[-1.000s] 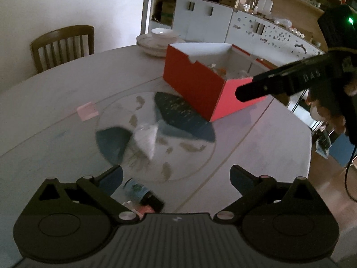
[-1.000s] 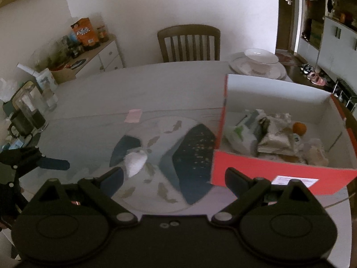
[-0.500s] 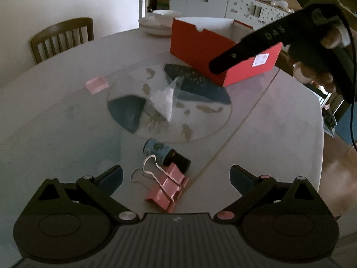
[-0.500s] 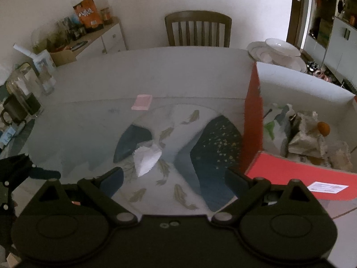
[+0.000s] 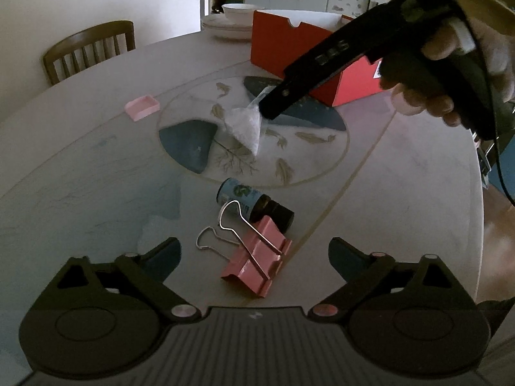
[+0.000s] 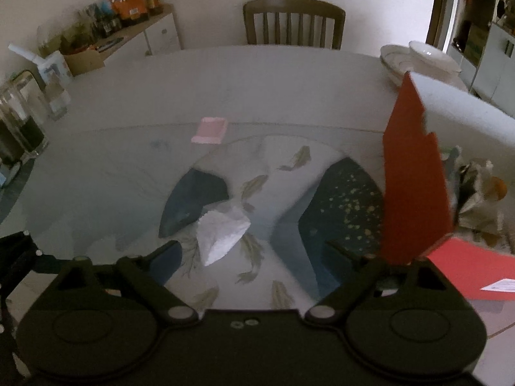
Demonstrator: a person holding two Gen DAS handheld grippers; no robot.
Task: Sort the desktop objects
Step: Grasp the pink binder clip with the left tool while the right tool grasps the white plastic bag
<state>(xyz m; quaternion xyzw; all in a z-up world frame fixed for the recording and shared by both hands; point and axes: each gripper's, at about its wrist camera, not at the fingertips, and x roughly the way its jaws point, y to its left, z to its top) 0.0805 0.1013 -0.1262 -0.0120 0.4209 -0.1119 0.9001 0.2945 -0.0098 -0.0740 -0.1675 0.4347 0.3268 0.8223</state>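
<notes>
Since a second ago the left gripper (image 5: pixel 254 254) has drawn back, so a pink binder clip (image 5: pixel 257 267) and a small bottle (image 5: pixel 248 201) that sat at the frame's bottom edge now lie in full view between its widely spread fingers, the bottle on its side and touching the clip's far end. The right gripper (image 6: pixel 254 254) has swung left away from the red box (image 6: pixel 415 193) and come lower, jaws wide and empty, over a crumpled white tissue (image 6: pixel 222 233) on the round patterned mat (image 6: pixel 289 160); from the left wrist view its tip seems to touch the tissue, though blur makes that uncertain. Farther out, a pink eraser (image 6: pixel 209 130) rests beyond the mat's rim. Wrappers and other sorted items fill the box, with stacked white dishes (image 6: pixel 418 59) behind it and a wooden chair (image 6: pixel 293 22) at the table's far side.
</notes>
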